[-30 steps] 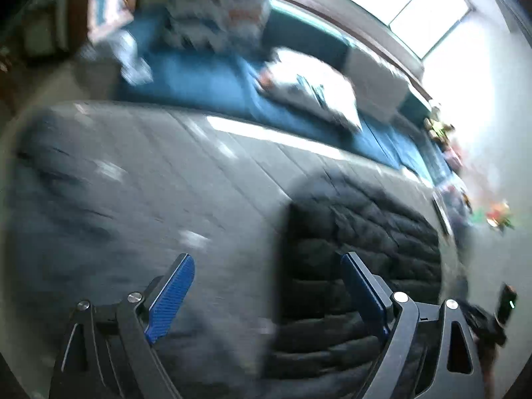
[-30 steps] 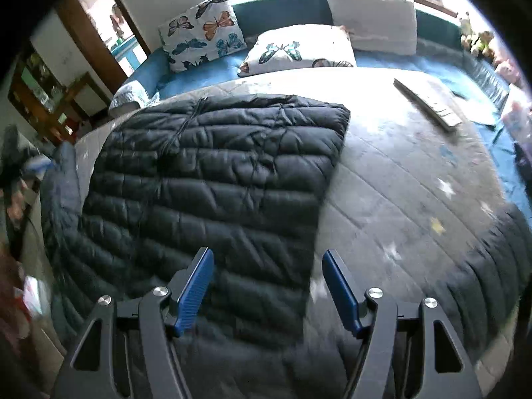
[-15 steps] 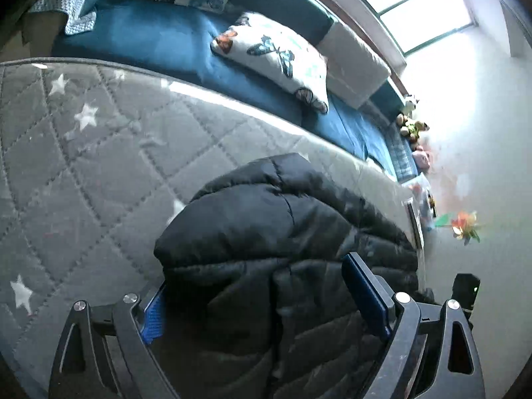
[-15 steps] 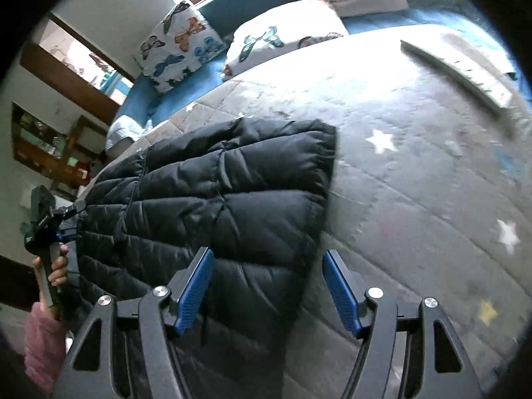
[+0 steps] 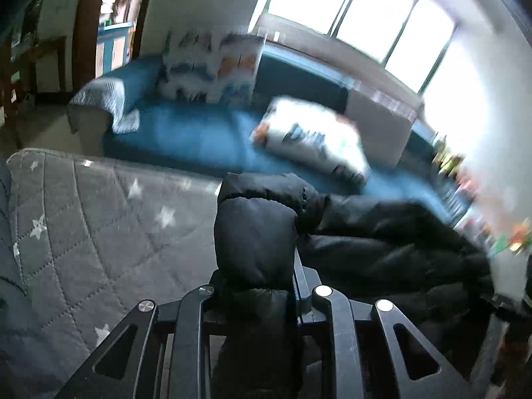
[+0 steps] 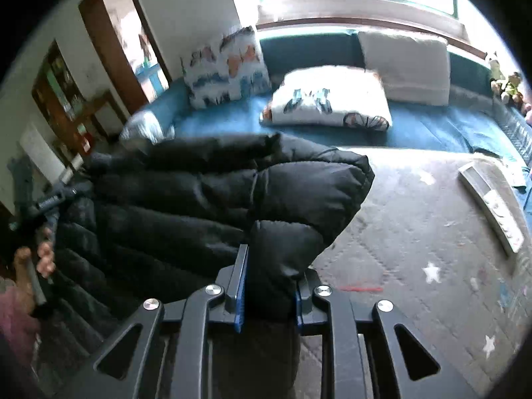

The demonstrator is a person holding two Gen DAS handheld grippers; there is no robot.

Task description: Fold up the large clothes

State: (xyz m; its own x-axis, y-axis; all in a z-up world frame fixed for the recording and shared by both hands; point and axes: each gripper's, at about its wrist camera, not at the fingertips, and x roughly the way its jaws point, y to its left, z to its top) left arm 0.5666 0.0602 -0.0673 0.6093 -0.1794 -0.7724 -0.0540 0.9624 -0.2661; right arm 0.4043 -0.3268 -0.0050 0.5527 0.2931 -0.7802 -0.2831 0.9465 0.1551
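Grippers both pinch your black quilted puffer jacket [image 6: 206, 193]: left gripper [image 5: 256, 279] and right gripper [image 6: 269, 282] have just clamped its corners above the grey star-quilted bed [image 5: 99, 226].

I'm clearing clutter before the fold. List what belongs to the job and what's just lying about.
In the job:
- black puffer jacket
- left gripper, jaws just closed on a jacket corner
- right gripper, likewise
- grey star quilt underneath

Lying about:
- butterfly pillows
- white cushion
- remote control

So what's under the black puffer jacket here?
The jacket lies on a grey quilted mattress with white stars, both grippers pinching its edge. Whatever sits beneath the jacket itself is covered.
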